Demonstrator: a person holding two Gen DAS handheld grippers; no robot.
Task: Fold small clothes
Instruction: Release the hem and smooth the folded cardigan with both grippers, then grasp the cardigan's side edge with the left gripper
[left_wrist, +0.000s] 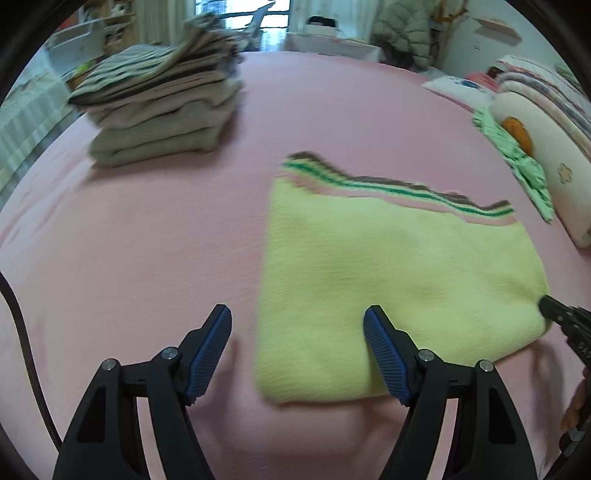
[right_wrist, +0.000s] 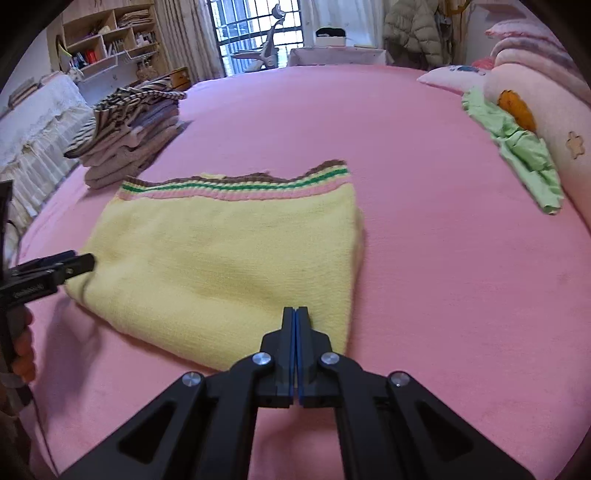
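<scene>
A folded yellow sweater (right_wrist: 229, 266) with a green, pink and brown striped hem lies flat on a pink bedspread (right_wrist: 424, 221), directly ahead of both grippers. The right gripper (right_wrist: 295, 314) is clenched, its 2 blue-padded fingers pressed together at the sweater's near edge; whether any knit is pinched between them cannot be told. The left gripper (left_wrist: 297, 325) is released, jaws wide, straddling the sweater's near left corner with 1 finger over the knit. Beyond it to the left sits a stack of folded clothes (left_wrist: 159, 107); a crumpled green garment (right_wrist: 517, 147) lies far right.
</scene>
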